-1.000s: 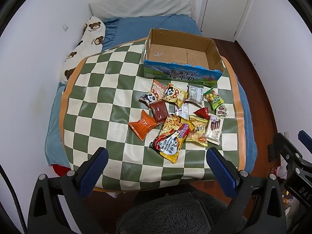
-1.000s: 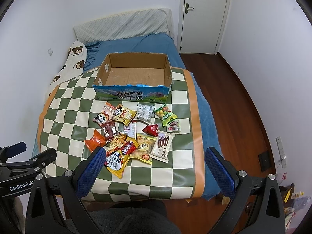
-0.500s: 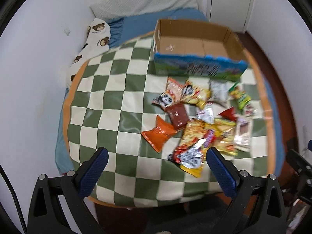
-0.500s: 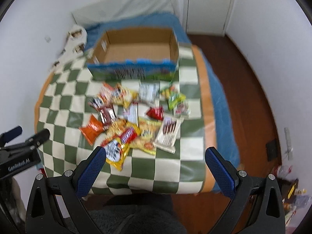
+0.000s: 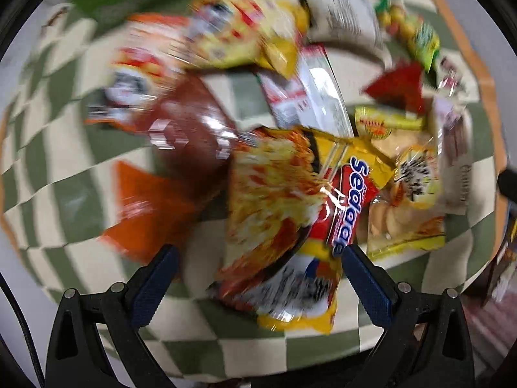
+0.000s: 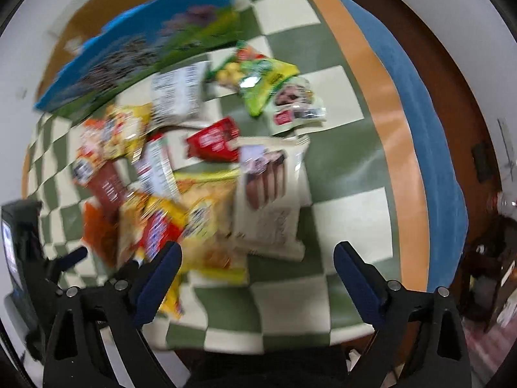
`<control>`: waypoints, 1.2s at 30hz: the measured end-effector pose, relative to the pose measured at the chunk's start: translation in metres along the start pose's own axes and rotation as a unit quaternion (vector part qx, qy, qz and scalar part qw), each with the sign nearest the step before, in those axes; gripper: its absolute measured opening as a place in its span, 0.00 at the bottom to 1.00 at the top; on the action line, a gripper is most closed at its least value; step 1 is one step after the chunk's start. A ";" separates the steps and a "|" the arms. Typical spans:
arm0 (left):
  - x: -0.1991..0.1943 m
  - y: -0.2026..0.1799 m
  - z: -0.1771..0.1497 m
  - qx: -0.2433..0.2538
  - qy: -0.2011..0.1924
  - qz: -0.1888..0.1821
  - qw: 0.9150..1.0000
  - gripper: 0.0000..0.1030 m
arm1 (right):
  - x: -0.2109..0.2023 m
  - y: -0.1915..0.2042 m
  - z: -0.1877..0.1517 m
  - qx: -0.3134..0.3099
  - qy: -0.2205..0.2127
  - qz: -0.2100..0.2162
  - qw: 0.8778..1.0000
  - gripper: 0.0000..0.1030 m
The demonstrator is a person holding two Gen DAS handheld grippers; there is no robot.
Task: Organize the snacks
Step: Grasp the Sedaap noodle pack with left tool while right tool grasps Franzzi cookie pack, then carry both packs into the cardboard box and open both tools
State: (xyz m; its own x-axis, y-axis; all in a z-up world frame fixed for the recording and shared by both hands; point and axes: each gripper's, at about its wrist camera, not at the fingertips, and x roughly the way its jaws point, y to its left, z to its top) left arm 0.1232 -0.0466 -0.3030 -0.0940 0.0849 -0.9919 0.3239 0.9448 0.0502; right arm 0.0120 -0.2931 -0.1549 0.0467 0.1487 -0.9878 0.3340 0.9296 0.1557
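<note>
A pile of snack packets lies on the green-and-cream checked tablecloth. My left gripper hangs open just above the red-and-yellow Sedaap noodle packet, pointing down. An orange packet and a brown one lie to its left. My right gripper hovers over the near end of the white chocolate-stick pack; its jaws are closing, and the pads do not touch the pack. The cardboard box with the blue front stands behind the pile. Both views are blurred.
A red packet, a green sweets bag and a yellow cracker pack crowd the pile. The cloth's orange border runs along the right, with blue bedding and dark floor beyond it.
Both grippers have dropped steeply towards the snack pile, which now fills both views. The right gripper's fingers stand slightly closer together. No packet has moved.
</note>
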 end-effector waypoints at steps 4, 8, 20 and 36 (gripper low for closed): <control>0.023 -0.012 0.010 0.012 0.013 -0.020 1.000 0.87 | 0.027 -0.005 0.017 0.015 0.013 -0.005 1.000 0.91; 0.021 -0.004 0.010 -0.043 -0.007 -0.018 0.999 0.84 | 0.062 -0.001 0.033 0.015 0.027 -0.020 0.999 0.86; 0.039 0.029 -0.012 -0.135 0.031 -0.047 0.989 0.85 | 0.108 0.023 0.023 -0.086 0.072 -0.057 0.992 0.60; -0.006 0.022 -0.034 -0.120 -0.014 -0.037 0.992 0.82 | 0.135 0.018 -0.005 -0.043 0.041 -0.074 0.996 0.60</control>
State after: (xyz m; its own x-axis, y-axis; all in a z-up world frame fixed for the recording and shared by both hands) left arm 0.0988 -0.0154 -0.2922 -0.0819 0.0071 -0.9966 0.0835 0.9965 0.0003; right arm 0.0195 -0.2551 -0.2853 -0.0747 0.0318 -0.9967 0.2495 0.9683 0.0122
